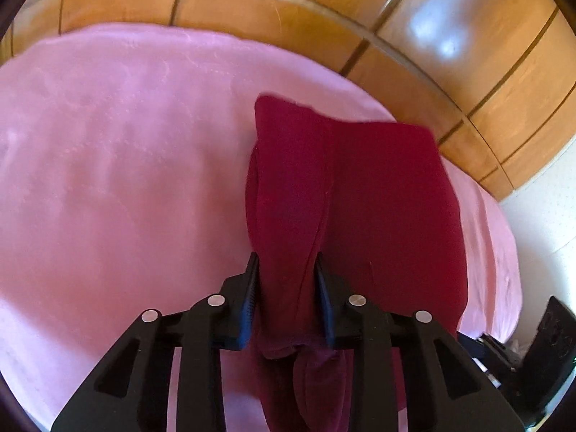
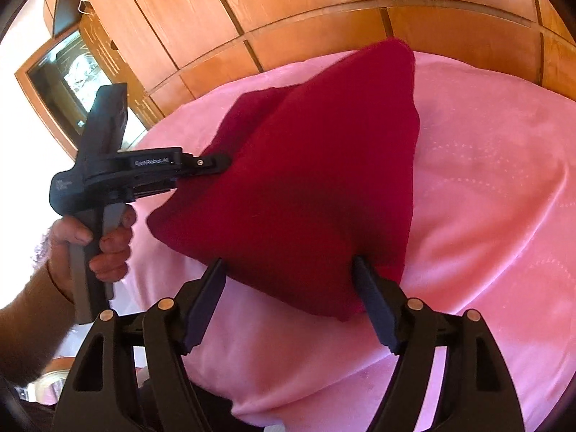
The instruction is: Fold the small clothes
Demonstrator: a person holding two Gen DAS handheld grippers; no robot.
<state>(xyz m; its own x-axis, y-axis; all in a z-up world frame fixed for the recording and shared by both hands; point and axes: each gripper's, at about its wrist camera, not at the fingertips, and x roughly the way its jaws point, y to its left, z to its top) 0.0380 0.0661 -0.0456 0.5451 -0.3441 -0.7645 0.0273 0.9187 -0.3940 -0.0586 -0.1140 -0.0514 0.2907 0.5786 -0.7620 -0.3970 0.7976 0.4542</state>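
Two claws work one dark red knit garment [image 2: 306,180] above the pink plush bed cover [image 2: 486,187]: left claw [image 2: 223,162] pinches a bunched edge, right claw [image 2: 288,280] gapes wide around the corner. Mid-fold; next, clamp right.

Home bedroom: pink bedspread [image 1: 108,180], wooden wardrobe panels [image 2: 306,7] (glossy).

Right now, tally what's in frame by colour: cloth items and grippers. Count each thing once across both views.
Dark red garment: 1
Pink bed cover: 1
Black hand-held grippers: 2, the left hand-held gripper clamped on a bunched fold of the garment, the right hand-held gripper with its jaws wide apart at the garment's lower edge
Total: 4
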